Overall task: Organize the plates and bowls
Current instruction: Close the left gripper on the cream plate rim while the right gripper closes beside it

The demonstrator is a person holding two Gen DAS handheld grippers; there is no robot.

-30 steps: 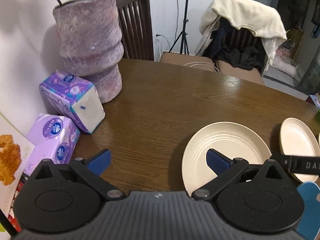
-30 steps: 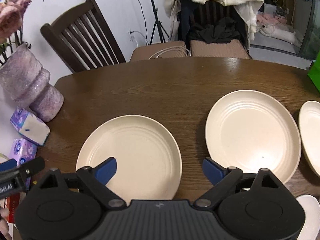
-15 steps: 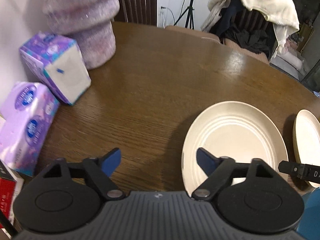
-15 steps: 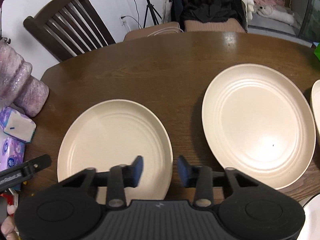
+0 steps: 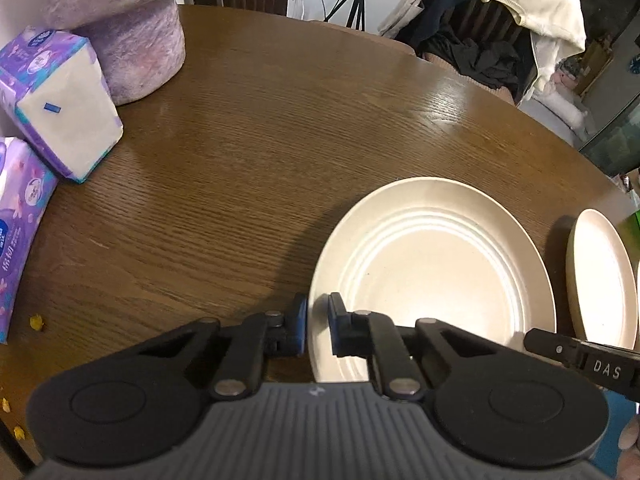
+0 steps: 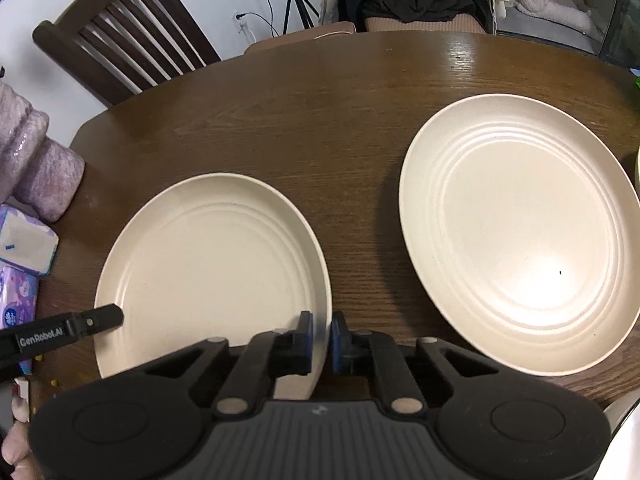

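A cream plate (image 5: 432, 276) lies on the brown wooden table (image 5: 260, 120). My left gripper (image 5: 318, 330) has its jaws closing on that plate's left rim, blue pads pressed against the edge. The same plate (image 6: 212, 268) shows in the right wrist view, where my right gripper (image 6: 321, 340) has its jaws closing on the right rim, pads on either side of it. A second cream plate (image 6: 516, 232) lies flat to the right, untouched. A third plate (image 5: 600, 280) sits further right.
A purple vase (image 5: 120, 20) and two tissue packs (image 5: 60, 100) stand at the table's left end. A wooden chair (image 6: 120, 32) and a chair draped with clothes (image 5: 500, 12) stand behind the table. Bare wood lies beyond the plates.
Both grippers came down toward the table and went from wide open to pinched on opposite rims of the same plate. The plates have not shifted.
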